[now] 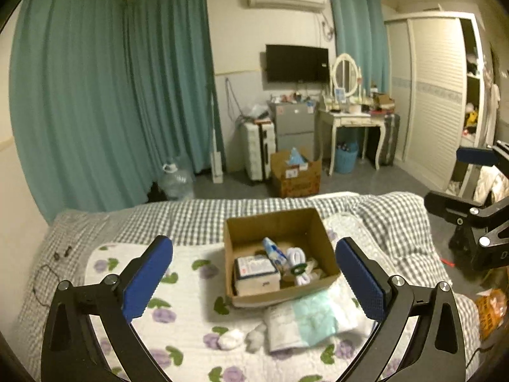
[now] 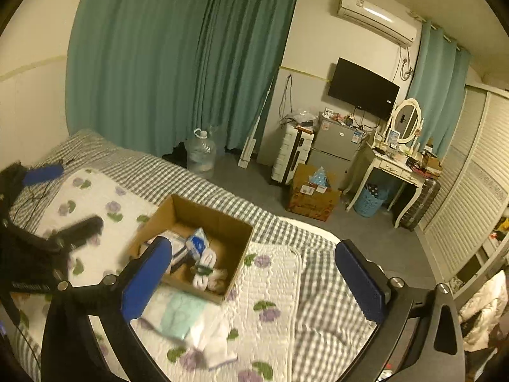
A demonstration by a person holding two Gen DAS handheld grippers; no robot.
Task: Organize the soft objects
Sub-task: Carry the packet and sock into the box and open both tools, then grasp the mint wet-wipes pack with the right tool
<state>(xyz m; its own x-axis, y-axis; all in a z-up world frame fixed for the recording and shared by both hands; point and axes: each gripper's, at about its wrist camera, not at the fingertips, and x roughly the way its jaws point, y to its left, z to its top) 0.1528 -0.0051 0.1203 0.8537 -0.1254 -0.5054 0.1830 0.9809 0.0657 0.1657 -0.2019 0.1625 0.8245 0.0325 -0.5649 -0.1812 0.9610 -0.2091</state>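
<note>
A bedroom bed carries the work. The left hand-held gripper and right hand-held gripper both hover spread wide, empty. Best to lower squarely onto the folded soft pack just beside the cardboard box, minding two white socks nearby.

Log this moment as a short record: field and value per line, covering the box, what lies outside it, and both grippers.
surface: bed with floral quilt
box: open cardboard box on the quilt
box contents: packets, a white coiled cable
outside box: mint and white soft pack lying against its near side; two white cotton balls beside the pack
left gripper: open, empty, above the quilt
right gripper: open, empty
</note>
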